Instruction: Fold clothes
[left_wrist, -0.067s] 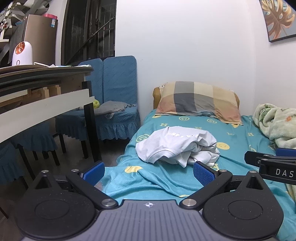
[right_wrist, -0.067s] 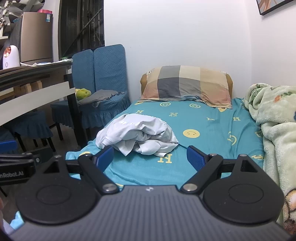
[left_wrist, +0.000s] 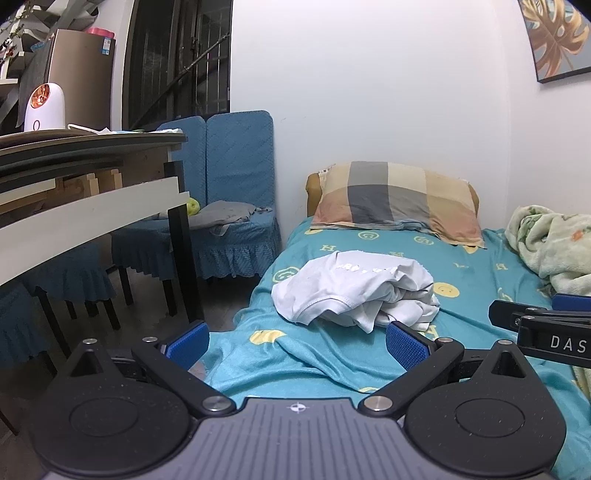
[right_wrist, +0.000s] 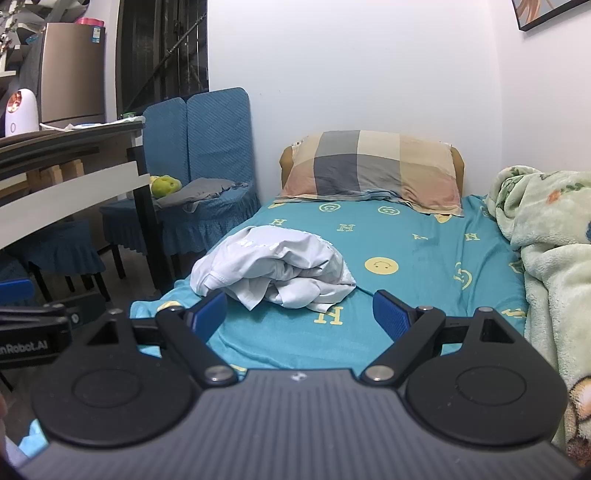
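Observation:
A crumpled white garment (left_wrist: 354, 290) lies in a heap on the teal bedsheet (left_wrist: 476, 266), near the bed's left edge. It also shows in the right wrist view (right_wrist: 273, 269). My left gripper (left_wrist: 295, 341) is open and empty, held short of the heap, above the foot of the bed. My right gripper (right_wrist: 299, 315) is open and empty, just in front of the heap. Each gripper shows at the edge of the other's view.
A checked pillow (left_wrist: 399, 203) lies at the head of the bed. A pale green blanket (right_wrist: 546, 236) is bunched along the right side. Blue-covered chairs (left_wrist: 229, 199) and a table (left_wrist: 92, 177) stand left of the bed.

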